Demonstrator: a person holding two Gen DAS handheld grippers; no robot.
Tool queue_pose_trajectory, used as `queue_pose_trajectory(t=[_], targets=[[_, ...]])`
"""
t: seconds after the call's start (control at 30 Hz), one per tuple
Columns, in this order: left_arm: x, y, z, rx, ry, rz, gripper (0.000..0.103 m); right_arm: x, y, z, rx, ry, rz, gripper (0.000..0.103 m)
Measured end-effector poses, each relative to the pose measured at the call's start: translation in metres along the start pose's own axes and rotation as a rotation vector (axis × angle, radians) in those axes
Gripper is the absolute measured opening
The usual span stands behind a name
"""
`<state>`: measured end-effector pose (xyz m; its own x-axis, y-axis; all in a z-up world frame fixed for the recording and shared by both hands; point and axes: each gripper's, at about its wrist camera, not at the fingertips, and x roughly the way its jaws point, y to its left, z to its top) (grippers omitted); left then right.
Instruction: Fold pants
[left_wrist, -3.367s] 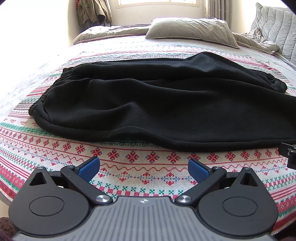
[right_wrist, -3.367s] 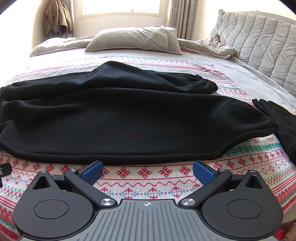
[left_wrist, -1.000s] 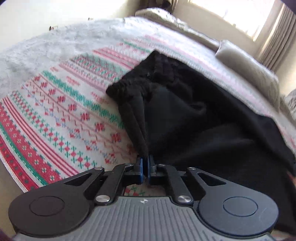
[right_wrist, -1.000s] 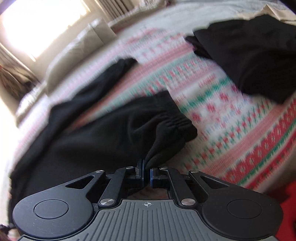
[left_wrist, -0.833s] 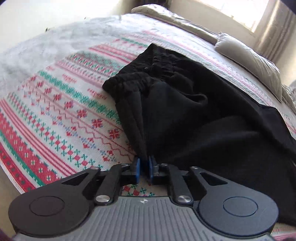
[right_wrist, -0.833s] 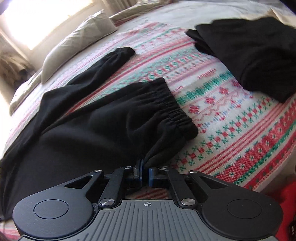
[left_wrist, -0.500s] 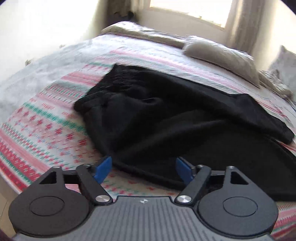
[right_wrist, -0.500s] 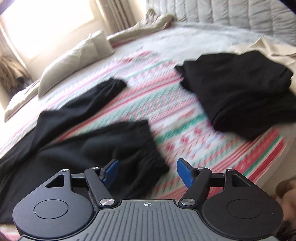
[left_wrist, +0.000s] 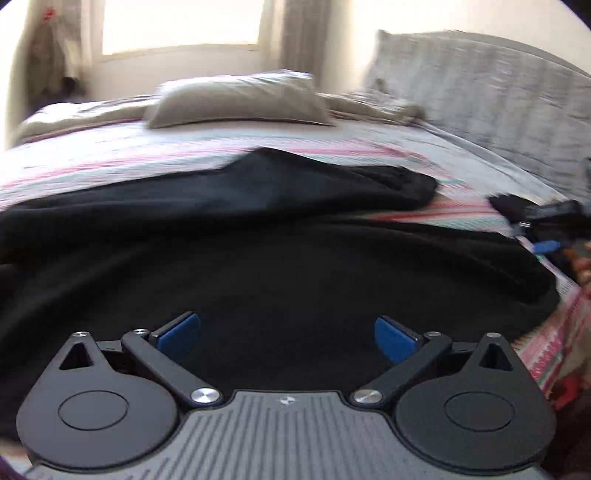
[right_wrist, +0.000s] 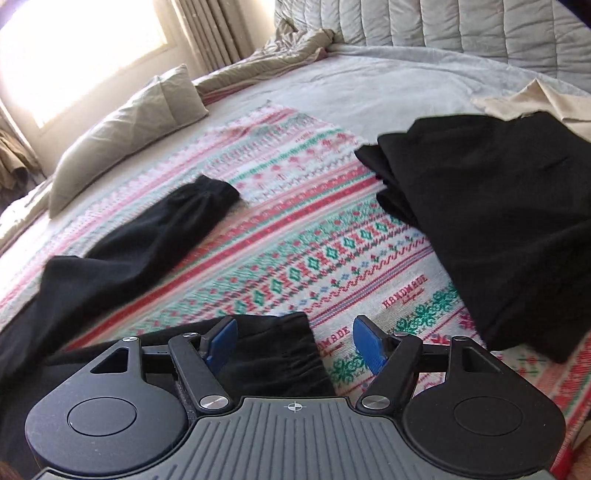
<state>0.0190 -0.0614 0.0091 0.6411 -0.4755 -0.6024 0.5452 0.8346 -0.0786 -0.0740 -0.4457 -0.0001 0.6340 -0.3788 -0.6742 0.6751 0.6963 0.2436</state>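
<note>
Black sweatpants (left_wrist: 288, 266) lie spread across the patterned bedspread (right_wrist: 314, 236). In the left wrist view they fill the middle, both legs running to the right. My left gripper (left_wrist: 287, 338) is open and empty, just above the near leg. In the right wrist view the far leg (right_wrist: 155, 240) ends in a gathered cuff and the near leg's cuff (right_wrist: 284, 354) lies under my right gripper (right_wrist: 293, 347), which is open and empty. The right gripper also shows blurred at the right edge of the left wrist view (left_wrist: 546, 236).
A second black garment (right_wrist: 491, 206) lies folded on the bedspread at the right, with a beige cloth (right_wrist: 535, 99) behind it. A grey pillow (right_wrist: 129, 125) and rumpled bedding lie at the far side. A quilted headboard (right_wrist: 461, 26) stands at the right.
Both grippers were shut on the pants, left near the waistband, right on the near cuff. They have opened, let go and pulled back, the left one swinging right over the near leg.
</note>
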Motion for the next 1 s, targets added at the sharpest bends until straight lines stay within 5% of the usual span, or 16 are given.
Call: queue_pose_trajectory(t=[0.13,0.33,0.47,0.57,0.7,0.8,0.87,1.0], targets=[[0.037,-0.022,-0.012,0.054,0.022,-0.082,0.103,0.019,-0.009,-0.003,-0.011,0.015,0.090,0.031],[0.053,-0.039,-0.015,0.141,0.021,-0.062,0.103,0.012,-0.012,-0.001,-0.025,-0.051,0.149,0.027],[0.057,-0.035,-0.016,0.135,0.028,-0.071,0.103,-0.002,-0.001,-0.002,-0.132,-0.171,0.100,0.026],[0.054,-0.034,-0.021,0.140,0.025,-0.069,0.103,0.019,0.005,-0.004,-0.190,-0.133,0.040,0.026],[0.037,-0.026,-0.029,0.138,0.024,-0.075,0.103,0.030,0.015,-0.013,-0.275,-0.132,-0.019,0.029],[0.033,-0.024,-0.028,0.135,0.030,-0.086,0.103,0.018,0.020,-0.013,-0.271,-0.149,-0.049,0.043],[0.031,-0.023,-0.022,0.130,0.053,-0.093,0.103,0.008,0.025,-0.012,-0.268,-0.160,-0.063,0.068],[0.029,-0.015,0.003,0.091,0.079,-0.098,0.103,-0.003,0.038,0.003,-0.241,-0.139,-0.029,0.075]])
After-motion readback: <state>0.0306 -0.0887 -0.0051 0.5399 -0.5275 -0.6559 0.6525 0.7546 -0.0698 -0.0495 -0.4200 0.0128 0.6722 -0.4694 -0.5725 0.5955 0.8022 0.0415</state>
